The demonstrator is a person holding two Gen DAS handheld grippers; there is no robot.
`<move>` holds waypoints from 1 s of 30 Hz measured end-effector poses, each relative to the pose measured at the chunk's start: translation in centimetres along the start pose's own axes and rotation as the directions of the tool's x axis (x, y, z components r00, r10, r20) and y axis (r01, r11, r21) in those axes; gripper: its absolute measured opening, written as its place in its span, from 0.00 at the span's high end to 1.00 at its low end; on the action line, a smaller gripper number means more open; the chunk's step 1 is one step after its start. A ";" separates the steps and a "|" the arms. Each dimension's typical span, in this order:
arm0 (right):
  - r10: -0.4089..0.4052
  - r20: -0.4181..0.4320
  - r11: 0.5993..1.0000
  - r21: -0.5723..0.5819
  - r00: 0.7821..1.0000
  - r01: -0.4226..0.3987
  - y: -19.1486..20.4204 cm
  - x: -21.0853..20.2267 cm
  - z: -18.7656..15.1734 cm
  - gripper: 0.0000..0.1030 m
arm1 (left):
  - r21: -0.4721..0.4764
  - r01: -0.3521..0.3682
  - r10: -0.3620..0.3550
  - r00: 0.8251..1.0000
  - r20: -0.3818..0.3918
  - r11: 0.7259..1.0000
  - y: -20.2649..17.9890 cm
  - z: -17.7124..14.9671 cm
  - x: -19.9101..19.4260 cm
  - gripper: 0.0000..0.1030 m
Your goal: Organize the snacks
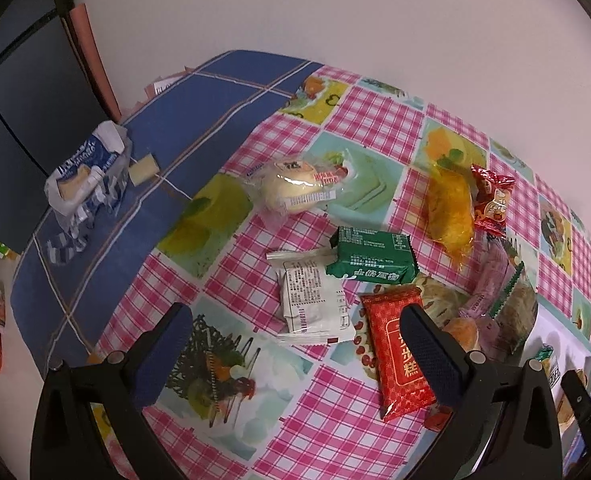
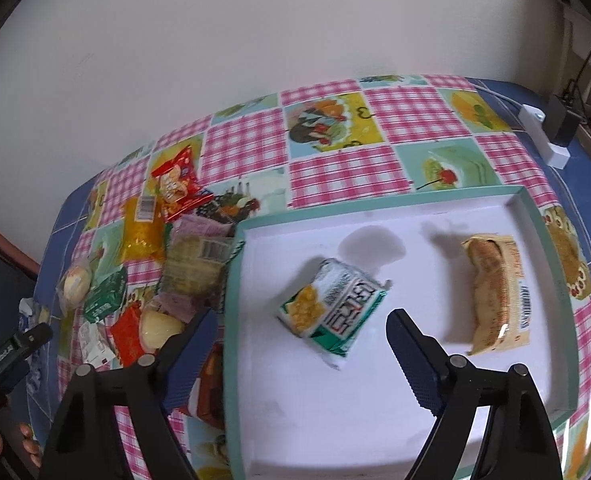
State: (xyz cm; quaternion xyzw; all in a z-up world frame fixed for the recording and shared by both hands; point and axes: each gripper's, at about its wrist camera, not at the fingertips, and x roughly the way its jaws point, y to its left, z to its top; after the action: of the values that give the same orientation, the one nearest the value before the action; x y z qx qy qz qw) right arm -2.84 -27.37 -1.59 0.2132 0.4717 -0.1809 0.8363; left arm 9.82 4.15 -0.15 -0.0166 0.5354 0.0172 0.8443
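My left gripper is open and empty, just above a white packet and a red packet on the checked tablecloth. A green packet, a round bun in clear wrap, a yellow packet and a small red packet lie beyond. My right gripper is open and empty above a white tray with a teal rim. In the tray lie a green-and-white packet and a tan packet. The snack pile lies left of the tray.
A torn blue-and-white wrapper and a pale cube sit on the blue cloth at far left. A white power strip with a black adapter lies at the table's far right edge. A wall runs behind the table.
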 end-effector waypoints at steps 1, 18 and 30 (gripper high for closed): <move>0.005 -0.002 1.000 -0.008 1.000 -0.005 0.4 0.0 -0.1 0.14 | -0.002 0.004 -0.004 1.000 -0.006 1.000 -0.1 0.0 0.2 0.00; 0.169 -0.138 0.973 -0.136 0.976 -0.188 8.5 3.1 -3.0 0.14 | -0.004 0.084 -0.083 0.985 -0.152 0.996 -2.1 -1.0 4.4 0.00; 0.142 -0.147 0.981 -0.111 0.979 -0.159 8.1 3.7 -2.9 0.14 | 0.010 0.139 -0.132 0.964 -0.230 0.990 -4.9 -1.5 7.8 0.00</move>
State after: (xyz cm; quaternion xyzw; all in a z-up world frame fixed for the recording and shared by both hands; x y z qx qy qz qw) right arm 0.99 -19.42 -4.65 0.2087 0.5213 -0.0726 0.8243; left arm 12.01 -0.74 -7.77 -0.0440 0.6270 -0.0496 0.7762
